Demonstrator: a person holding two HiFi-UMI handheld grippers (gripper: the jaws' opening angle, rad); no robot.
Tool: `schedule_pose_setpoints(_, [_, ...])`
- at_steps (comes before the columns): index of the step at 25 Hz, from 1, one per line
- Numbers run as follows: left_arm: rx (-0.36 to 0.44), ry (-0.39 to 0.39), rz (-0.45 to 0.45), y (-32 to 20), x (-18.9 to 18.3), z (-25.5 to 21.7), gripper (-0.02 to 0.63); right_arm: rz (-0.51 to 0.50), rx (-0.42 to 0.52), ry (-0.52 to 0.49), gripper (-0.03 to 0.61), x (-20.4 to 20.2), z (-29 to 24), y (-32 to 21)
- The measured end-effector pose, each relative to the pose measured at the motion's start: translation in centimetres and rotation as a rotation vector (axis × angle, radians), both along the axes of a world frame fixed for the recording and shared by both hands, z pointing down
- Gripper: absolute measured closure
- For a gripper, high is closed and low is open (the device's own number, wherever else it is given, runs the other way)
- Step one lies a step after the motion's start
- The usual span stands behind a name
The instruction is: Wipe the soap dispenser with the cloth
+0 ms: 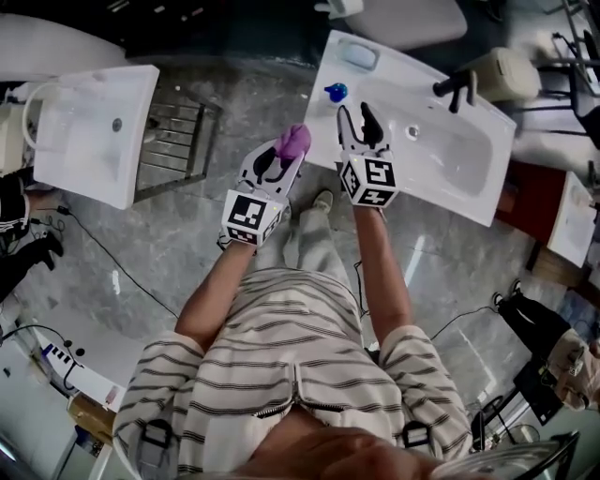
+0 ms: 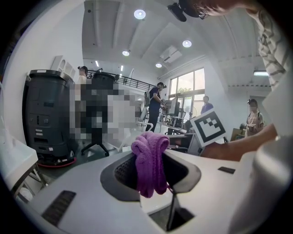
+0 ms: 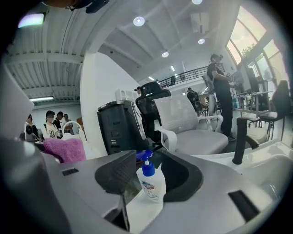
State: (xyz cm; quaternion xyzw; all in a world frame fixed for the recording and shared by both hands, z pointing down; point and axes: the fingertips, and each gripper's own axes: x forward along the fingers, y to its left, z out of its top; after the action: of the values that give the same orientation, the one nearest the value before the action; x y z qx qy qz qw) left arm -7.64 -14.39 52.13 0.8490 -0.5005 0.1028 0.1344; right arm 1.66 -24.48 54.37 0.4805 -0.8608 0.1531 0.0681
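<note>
Recessed ceiling lights (image 2: pixel 140 14) and tall windows (image 2: pixel 187 89) give bright, even light, so shadows are faint. The windows wash out to pale glare (strongest in the right gripper view). Both gripper views bend at the edges into black corners. The purple cloth (image 2: pixel 150 162) is sharp, while the head view is softer.
</note>
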Motion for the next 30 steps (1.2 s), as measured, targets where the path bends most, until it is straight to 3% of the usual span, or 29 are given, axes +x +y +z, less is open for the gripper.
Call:
schedule_pose_setpoints(10, [0.084,0.008,-0.019,1.8,1.7,-5.3,0.483,0.039,0.077,-0.046,0.580,2.0,-7.5,5.6])
schedule_pose_setpoints(18, [0.142,-0.009,-0.006,2.0,2.5,-7.1,0.483,0.035,0.149,-0.042,0.584,2.5,-10.9,8.3])
schedule_pose_setpoints(30, [0.173,-0.005,0.021,2.4,3.6,-8.0,0.484,0.061,0.162,-0.046,0.584,3.4,-12.0,10.8])
